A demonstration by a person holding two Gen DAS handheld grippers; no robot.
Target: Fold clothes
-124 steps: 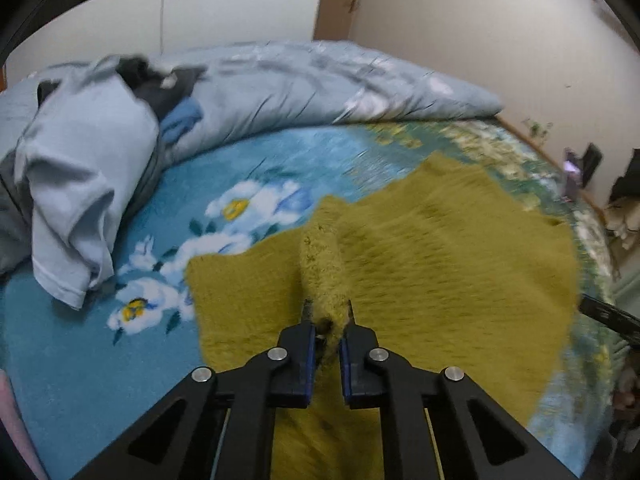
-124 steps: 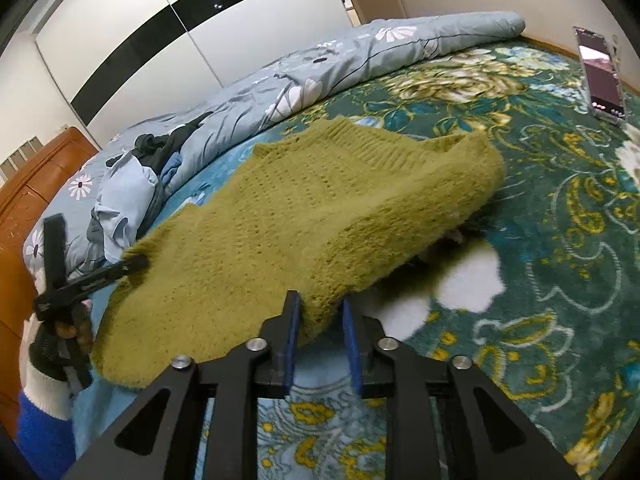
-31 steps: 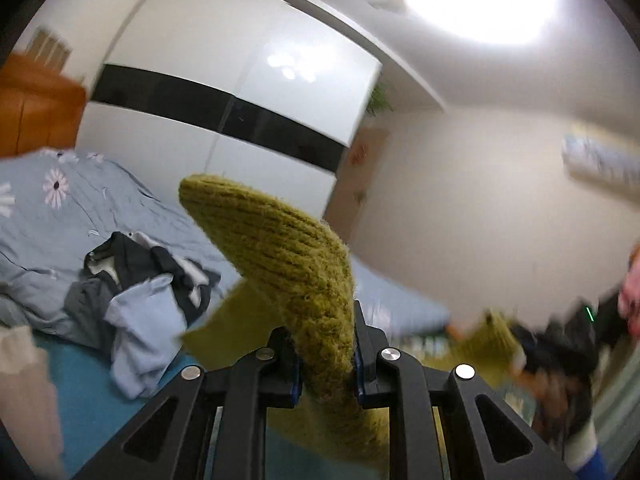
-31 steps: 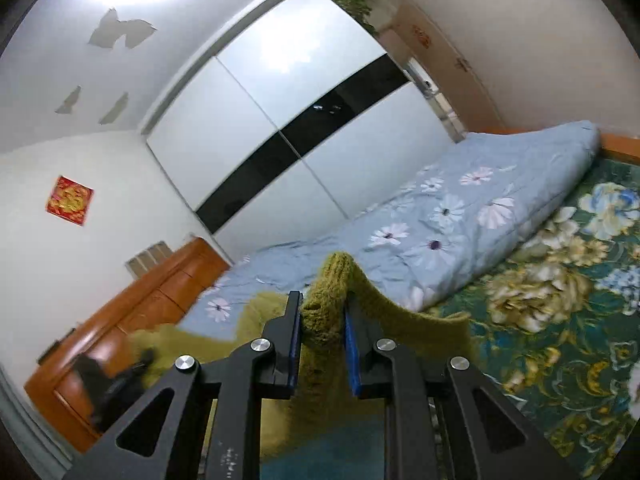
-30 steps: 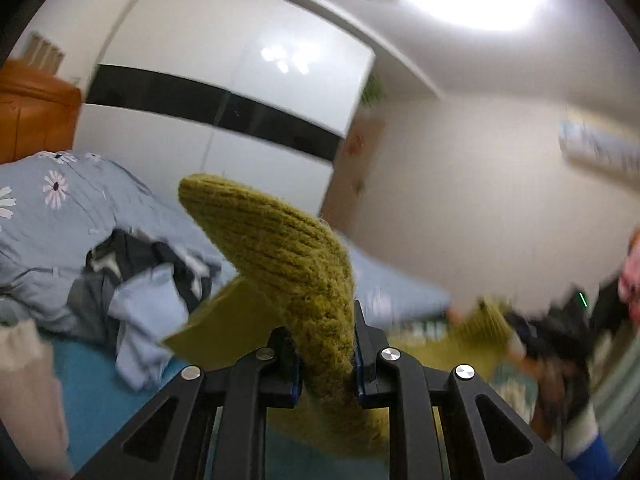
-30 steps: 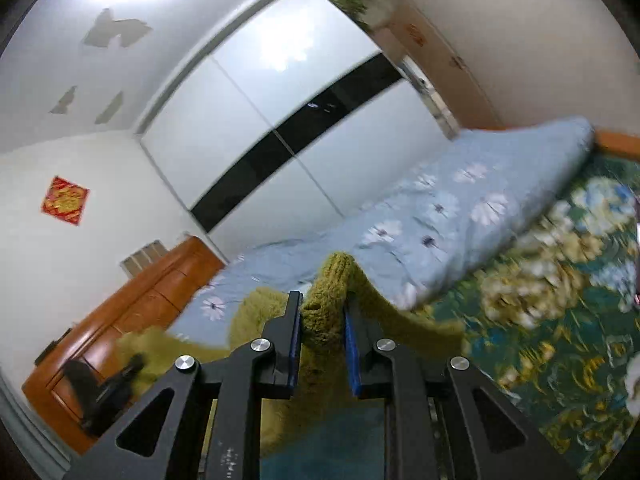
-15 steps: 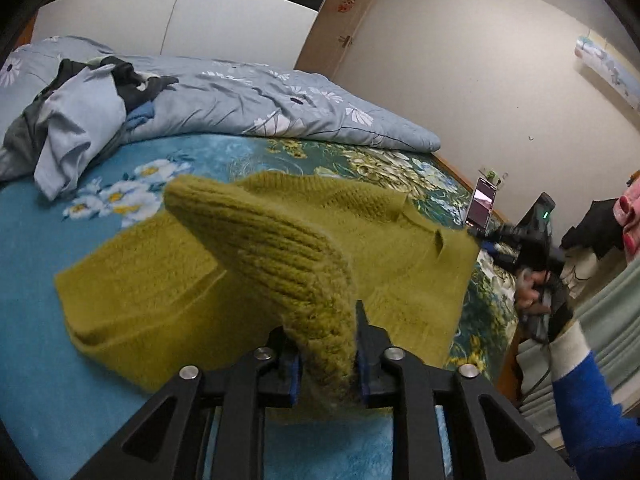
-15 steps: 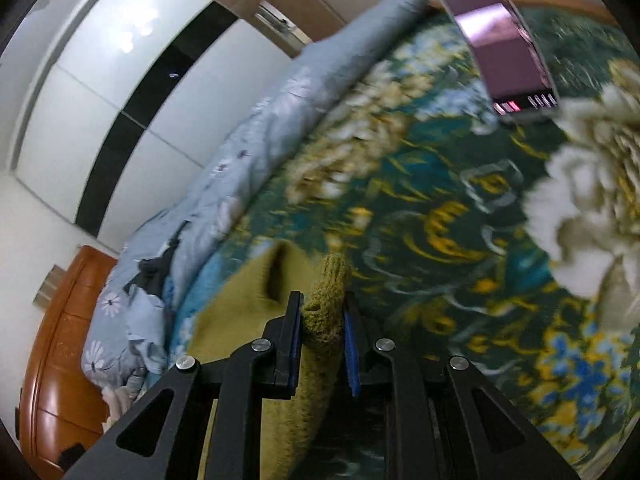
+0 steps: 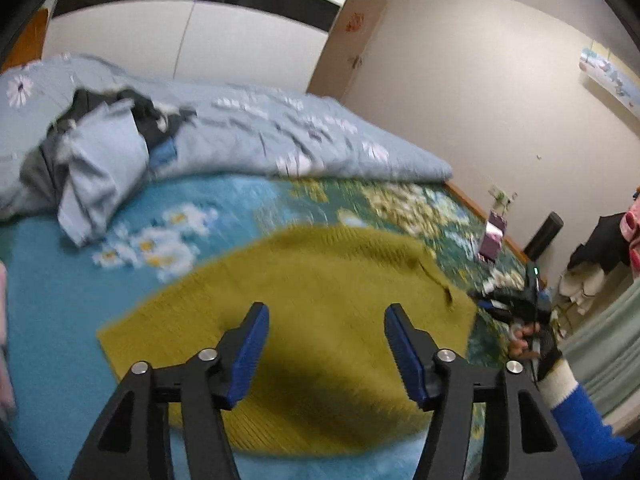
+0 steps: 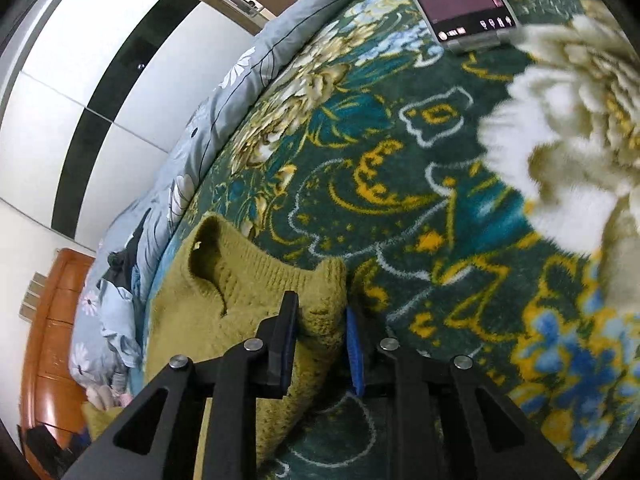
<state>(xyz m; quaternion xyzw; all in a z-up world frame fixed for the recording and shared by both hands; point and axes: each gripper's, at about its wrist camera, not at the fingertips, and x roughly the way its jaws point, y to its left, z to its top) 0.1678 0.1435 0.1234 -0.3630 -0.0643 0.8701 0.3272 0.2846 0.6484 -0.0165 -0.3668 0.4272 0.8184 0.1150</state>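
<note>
An olive-green knitted sweater (image 9: 320,292) lies spread flat on the floral bedspread (image 9: 48,304). My left gripper (image 9: 324,320) hovers above its near part with the jaws wide open and empty. In the right wrist view the sweater (image 10: 224,312) lies at lower left, neckline toward the quilt. My right gripper (image 10: 320,316) has its jaws partly apart around the sweater's shoulder corner, low over the dark green bedspread (image 10: 400,168). The right gripper also shows at the far right of the left wrist view (image 9: 512,304), held by a gloved hand.
A rolled grey-blue quilt (image 9: 280,140) runs along the back of the bed. A heap of grey and light blue clothes (image 9: 96,160) lies at the left. A phone on a stand (image 10: 464,4) stands at the bed's far edge. A white wardrobe (image 9: 180,48) stands behind.
Both grippers brought the sweater down from the air and laid it flat on the bed. The left gripper let go and opened wide. The right jaws have loosened around the shoulder corner.
</note>
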